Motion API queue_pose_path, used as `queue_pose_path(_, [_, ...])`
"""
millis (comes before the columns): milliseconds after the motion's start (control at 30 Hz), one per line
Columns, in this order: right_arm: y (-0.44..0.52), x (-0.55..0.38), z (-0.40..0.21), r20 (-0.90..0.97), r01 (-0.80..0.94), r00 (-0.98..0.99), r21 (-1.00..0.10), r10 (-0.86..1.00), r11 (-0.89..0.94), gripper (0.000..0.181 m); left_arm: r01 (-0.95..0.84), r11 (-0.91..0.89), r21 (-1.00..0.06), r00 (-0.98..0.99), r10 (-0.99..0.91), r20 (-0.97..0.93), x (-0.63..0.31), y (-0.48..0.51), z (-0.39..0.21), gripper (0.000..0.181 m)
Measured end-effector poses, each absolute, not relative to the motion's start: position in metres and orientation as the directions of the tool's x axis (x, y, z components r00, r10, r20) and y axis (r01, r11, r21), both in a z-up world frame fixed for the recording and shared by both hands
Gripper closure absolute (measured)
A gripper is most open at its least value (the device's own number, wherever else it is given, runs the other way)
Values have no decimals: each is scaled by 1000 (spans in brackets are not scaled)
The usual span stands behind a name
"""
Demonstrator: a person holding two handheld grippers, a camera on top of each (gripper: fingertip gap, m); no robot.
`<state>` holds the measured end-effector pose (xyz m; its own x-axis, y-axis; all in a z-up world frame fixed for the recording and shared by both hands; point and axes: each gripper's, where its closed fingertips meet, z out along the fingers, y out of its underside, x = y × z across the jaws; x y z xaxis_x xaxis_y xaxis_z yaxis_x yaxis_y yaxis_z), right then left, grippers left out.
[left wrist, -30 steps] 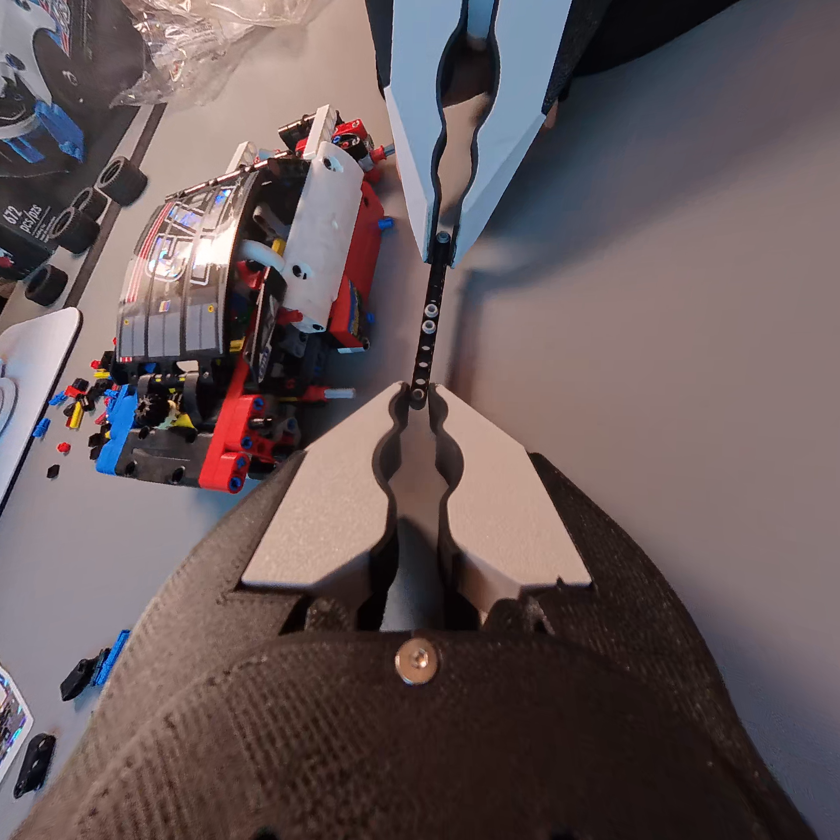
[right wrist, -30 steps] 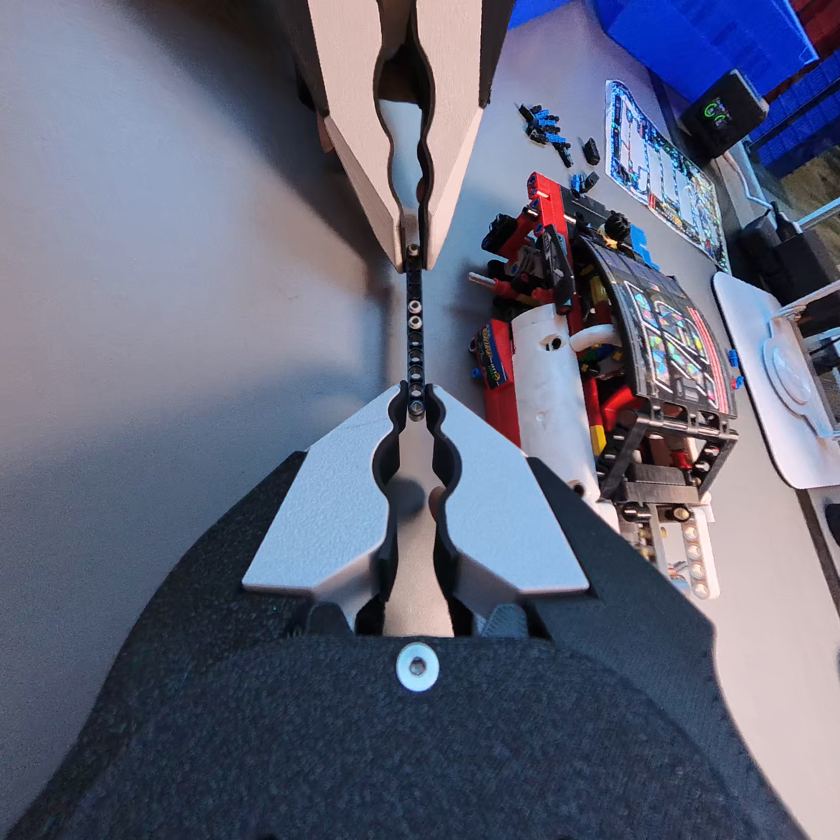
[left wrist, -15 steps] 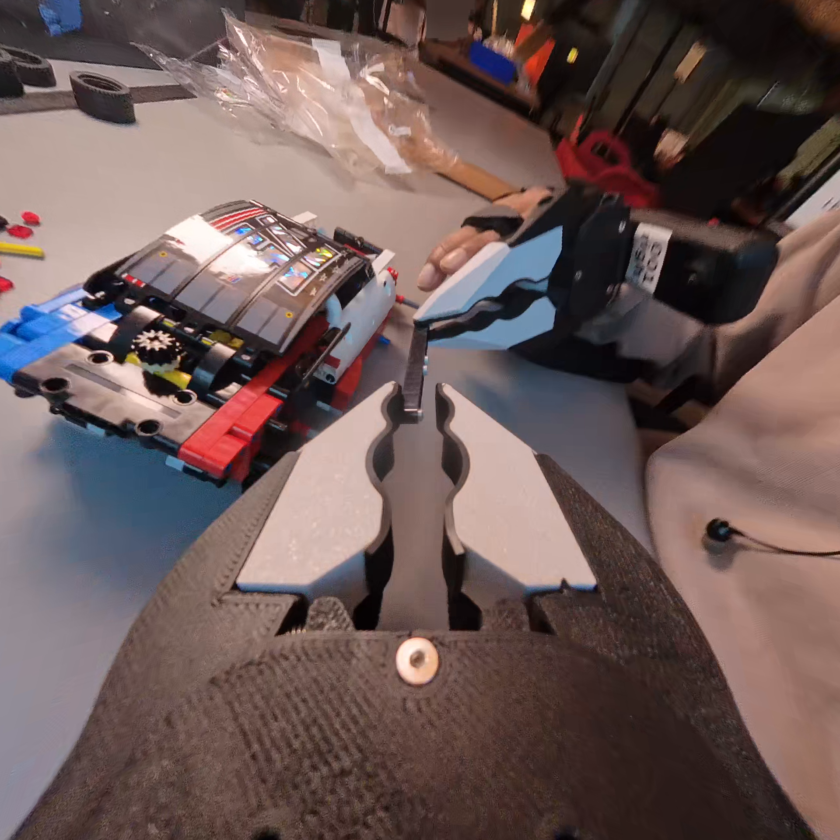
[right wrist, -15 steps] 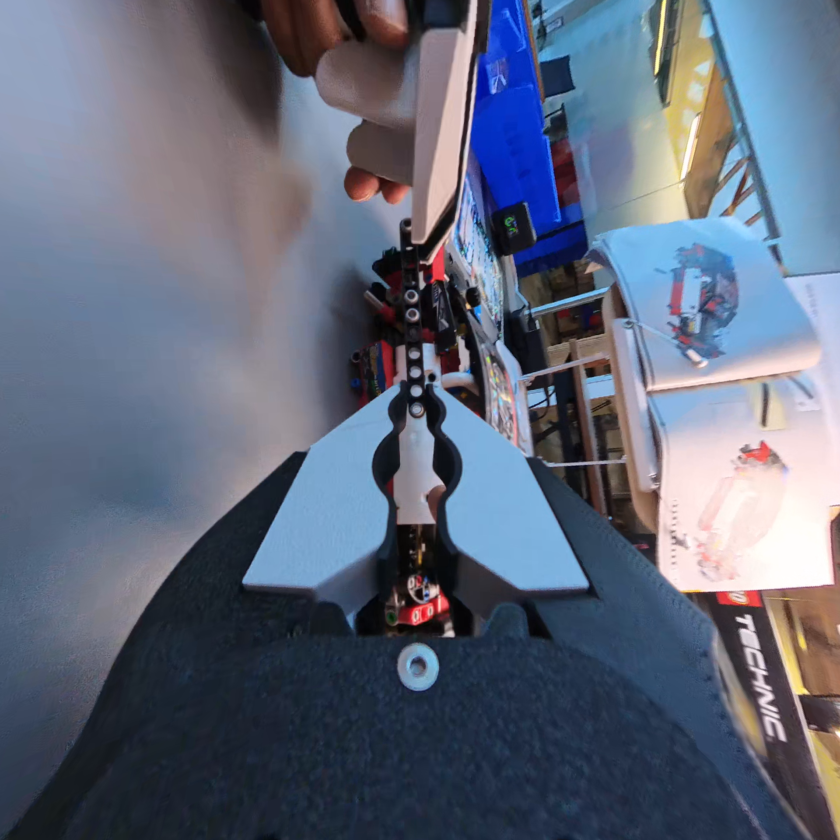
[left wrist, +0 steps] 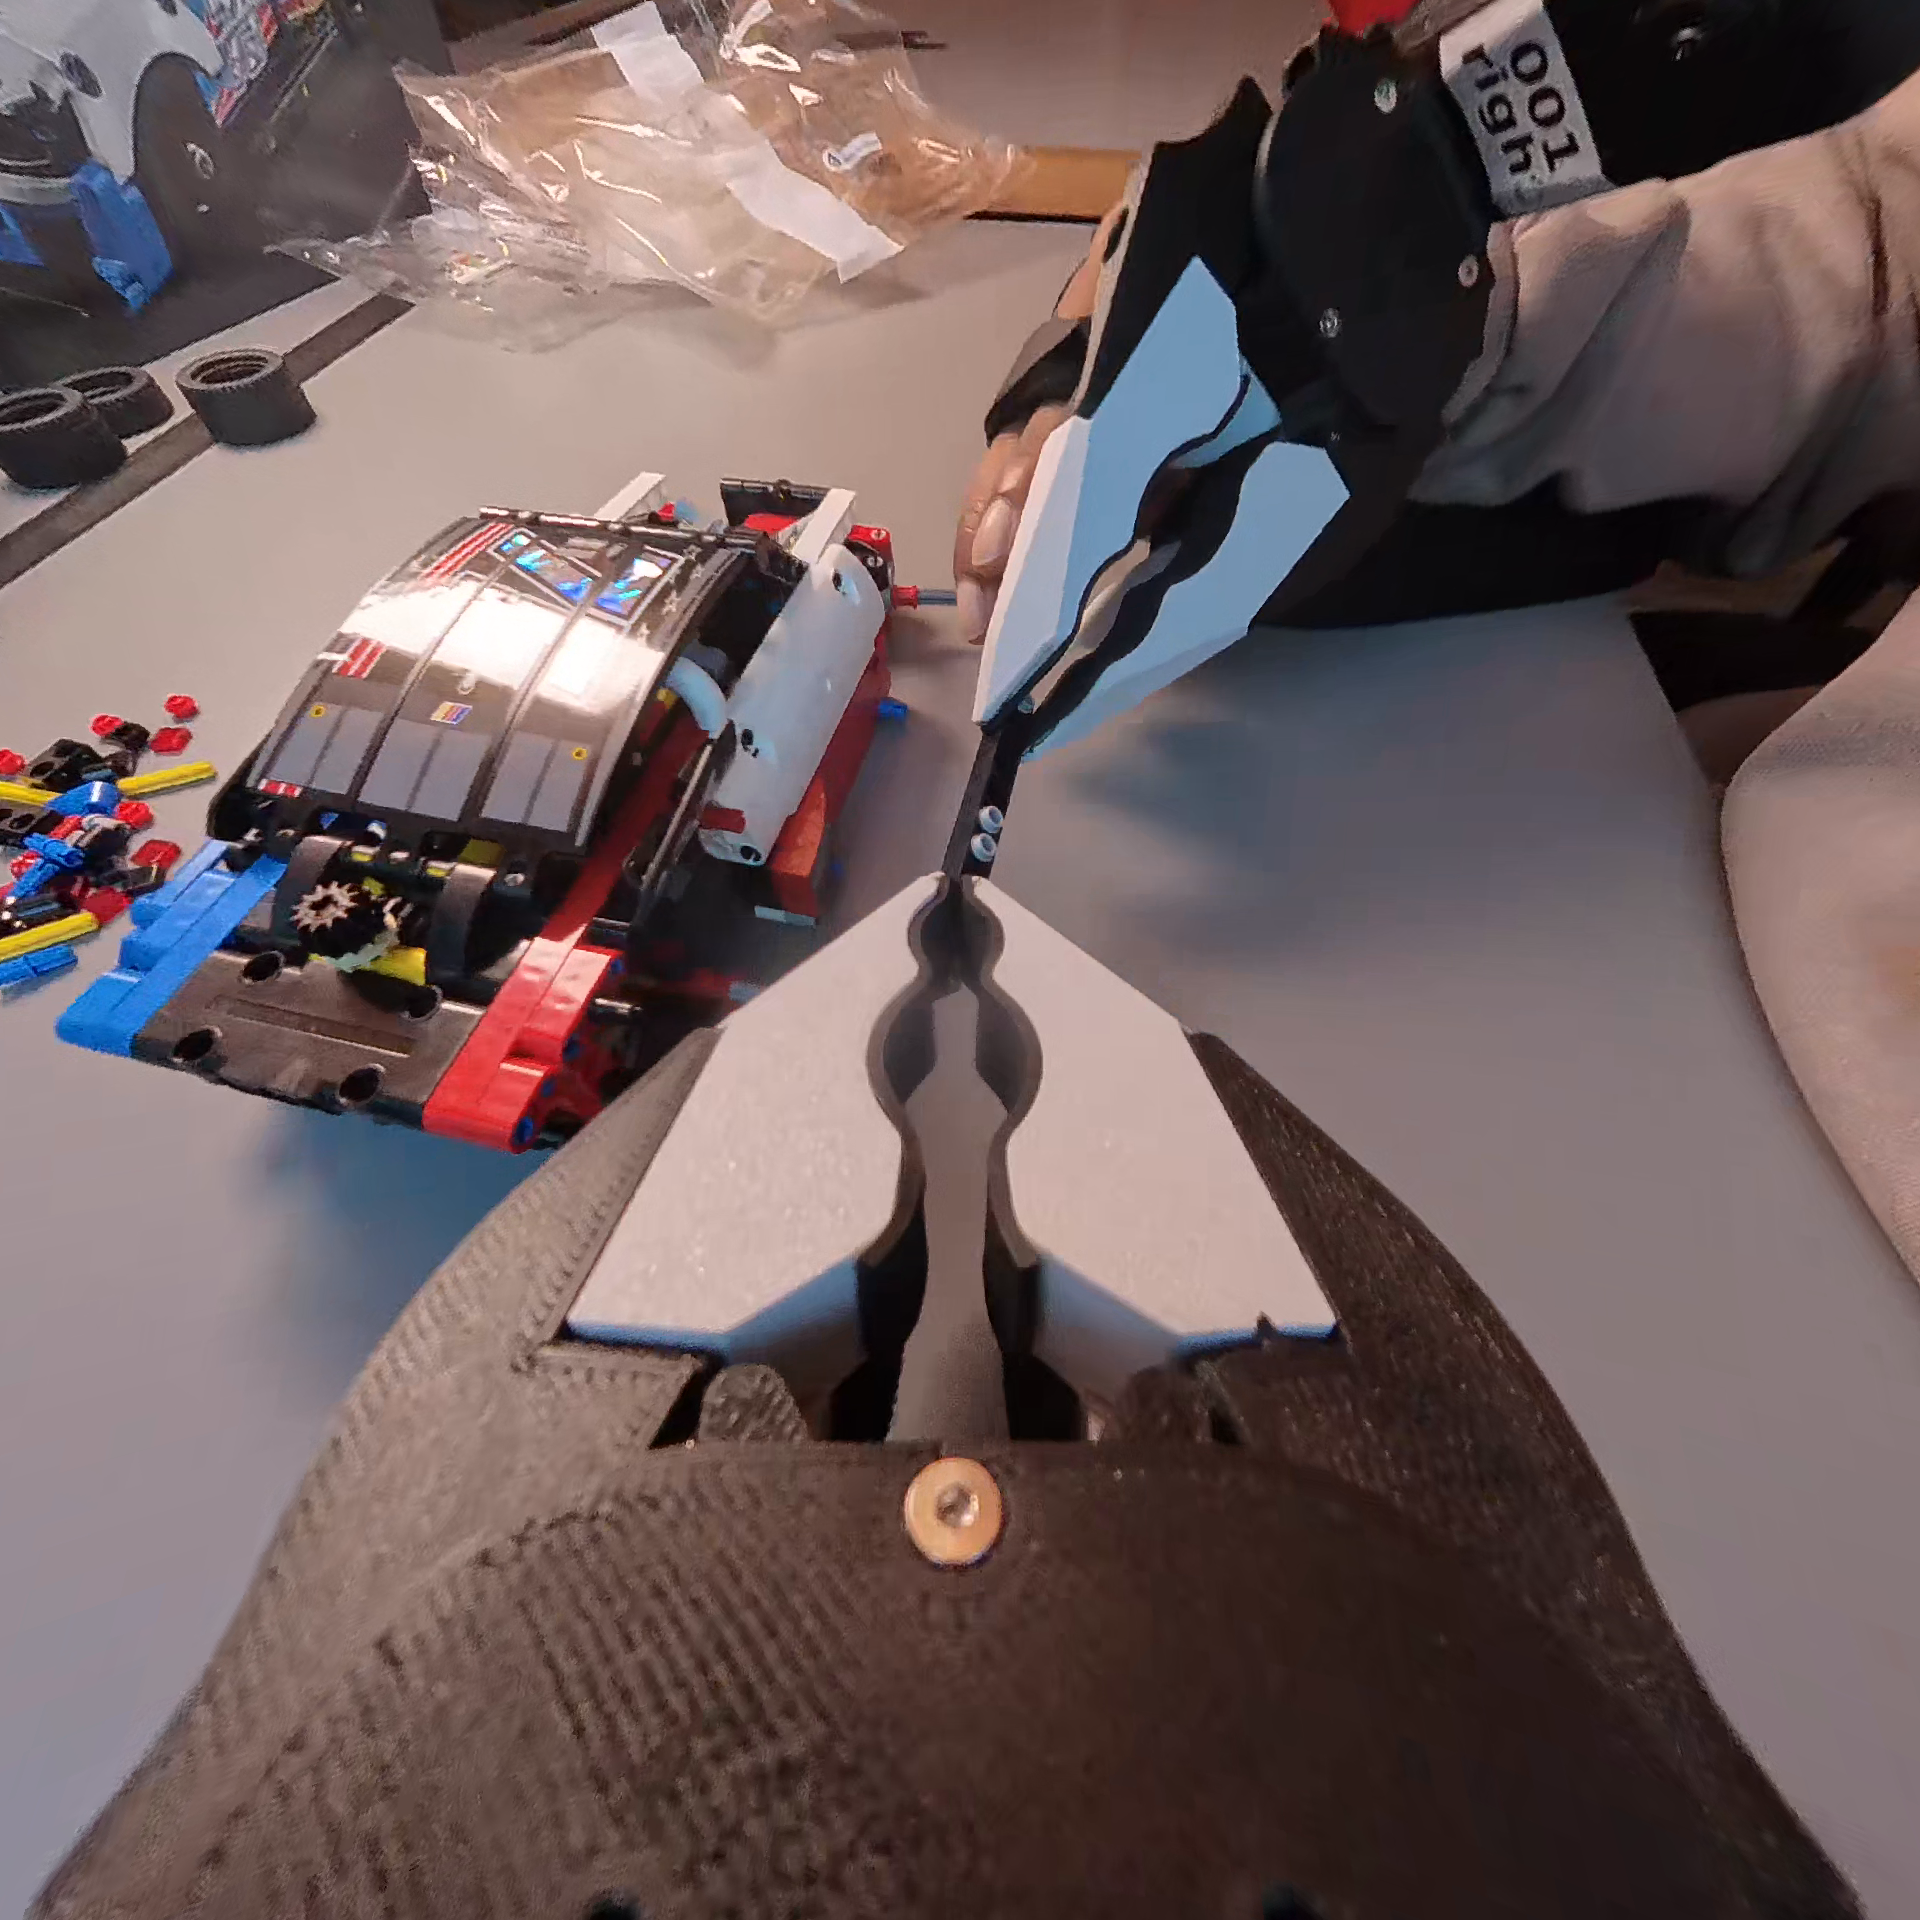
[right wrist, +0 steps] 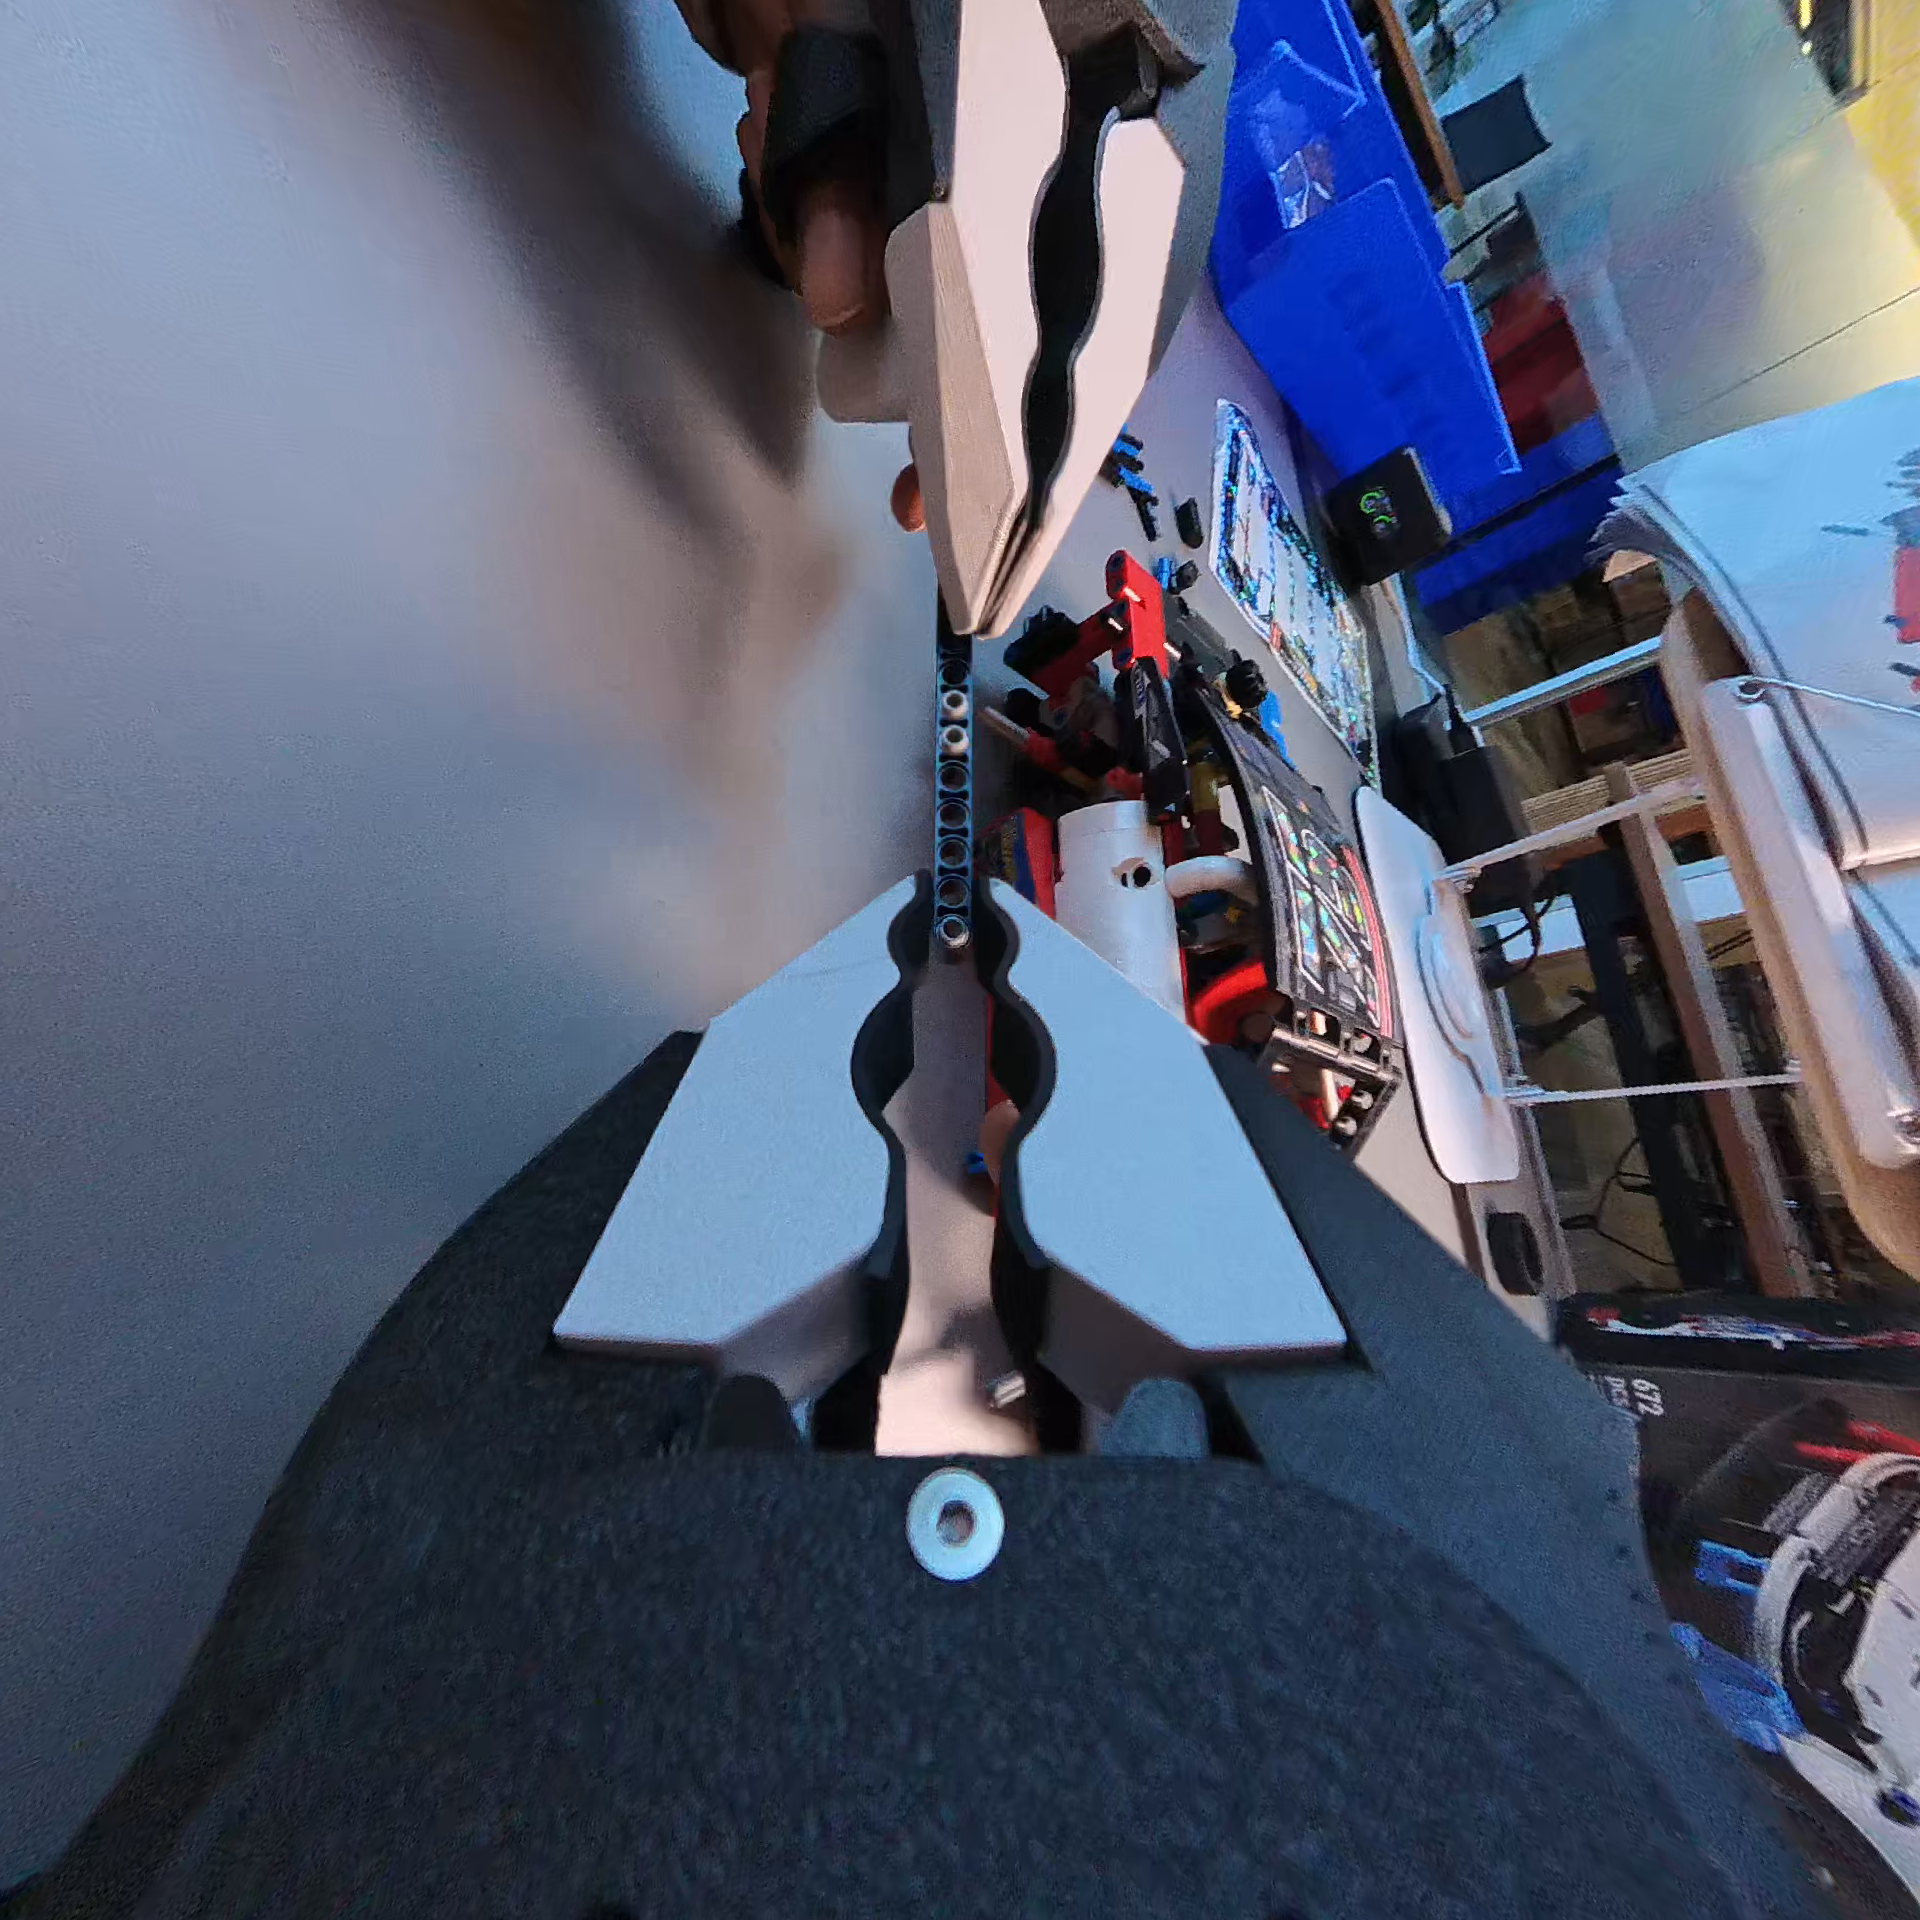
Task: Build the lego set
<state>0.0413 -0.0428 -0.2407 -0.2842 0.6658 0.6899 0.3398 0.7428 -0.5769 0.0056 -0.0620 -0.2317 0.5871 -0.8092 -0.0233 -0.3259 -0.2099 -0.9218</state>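
Observation:
A thin black beam with holes [left wrist: 977,821] is held at both ends above the grey table. My left gripper [left wrist: 951,896] is shut on its near end. My right gripper [right wrist: 951,914] is shut on the other end; it shows in the left wrist view [left wrist: 1013,722] at upper right, held by a hand. The beam also shows in the right wrist view [right wrist: 952,790], with the left gripper [right wrist: 977,613] above it. The half-built car [left wrist: 540,790], black, red, white and blue, lies on the table just left of the beam. It also shows in the right wrist view [right wrist: 1195,842].
Loose small red, yellow, blue and black parts [left wrist: 73,810] lie at the far left. Black tyres [left wrist: 244,395], clear plastic bags [left wrist: 665,177] and the set's box [left wrist: 125,156] are at the back. A sticker sheet [right wrist: 1283,582], blue bins [right wrist: 1351,301] and an instruction booklet [right wrist: 1787,582] lie beyond the car. Tip to tip, the grippers are about 5 cm apart.
Both grippers have kept hold of the beam and tilted from looking straight down to a low slanted view. The beam now sits a little farther right of the car.

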Motion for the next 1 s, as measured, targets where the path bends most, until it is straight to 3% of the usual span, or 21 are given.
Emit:
queue_pose_path(367, [-42, 53, -257, 482, 436, -351, -675, 803, 596, 170, -603, -81, -794, 526, -788, -320, 5, -56, -259, 181])
queue_pose_path(500, [-46, 58, -266, 342, 525, -364, -693, 866, 494, 166, -588, -161, -792, 560, -788, -256, -5, -56, -264, 181])
queue_pose_path(667, [-52, 59, -274, 236, 604, -380, -669, 894, 433, 165, -582, -233, -779, 567, -803, -184, -15, -62, -268, 162])
queue_pose_path(767, [-48, 59, -276, 296, 610, -384, -630, 875, 481, 169, -587, -251, -769, 559, -813, -161, -17, -64, -273, 161])
queue_pose_path(1000, [-36, 74, -273, 158, 659, -341, -663, 927, 356, 173, -586, -194, -787, 532, -825, -193, -1, -60, -268, 163])
